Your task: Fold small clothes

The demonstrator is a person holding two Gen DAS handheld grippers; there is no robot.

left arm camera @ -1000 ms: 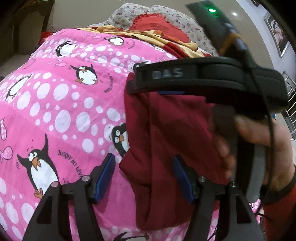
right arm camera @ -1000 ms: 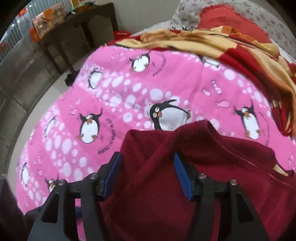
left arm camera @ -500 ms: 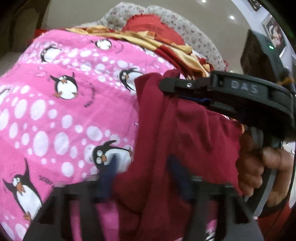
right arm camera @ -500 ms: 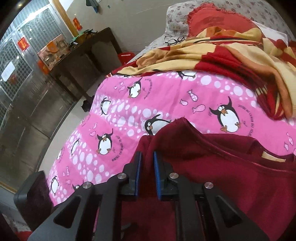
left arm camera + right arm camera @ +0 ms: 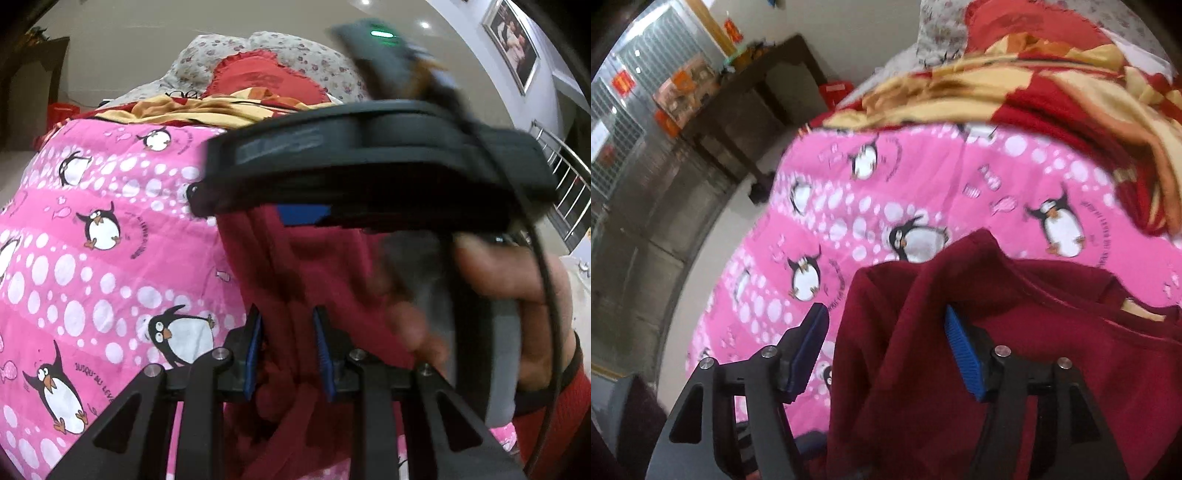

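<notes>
A dark red garment [image 5: 295, 280] hangs bunched over the pink penguin bedspread [image 5: 92, 258]. My left gripper [image 5: 288, 350] is shut on a thick fold of it, blue pads pressing the cloth from both sides. The right gripper's body [image 5: 369, 177] and the hand holding it fill the upper right of the left wrist view, just above the garment. In the right wrist view the right gripper [image 5: 886, 350] is open, its blue pads [image 5: 962, 360] wide apart, with a raised fold of the garment [image 5: 923, 332] lying between them.
A red and yellow blanket [image 5: 1034, 85] is heaped at the far end of the bed, with floral pillows [image 5: 295, 55] and a red cushion [image 5: 258, 77] behind. A dark wooden table [image 5: 753, 107] stands by the wall left of the bed. The bedspread [image 5: 849, 206] slopes off toward the floor at left.
My left gripper has closed from wide open onto the garment's fold. My right gripper, shut on the garment half a second ago, has opened wide and released it.
</notes>
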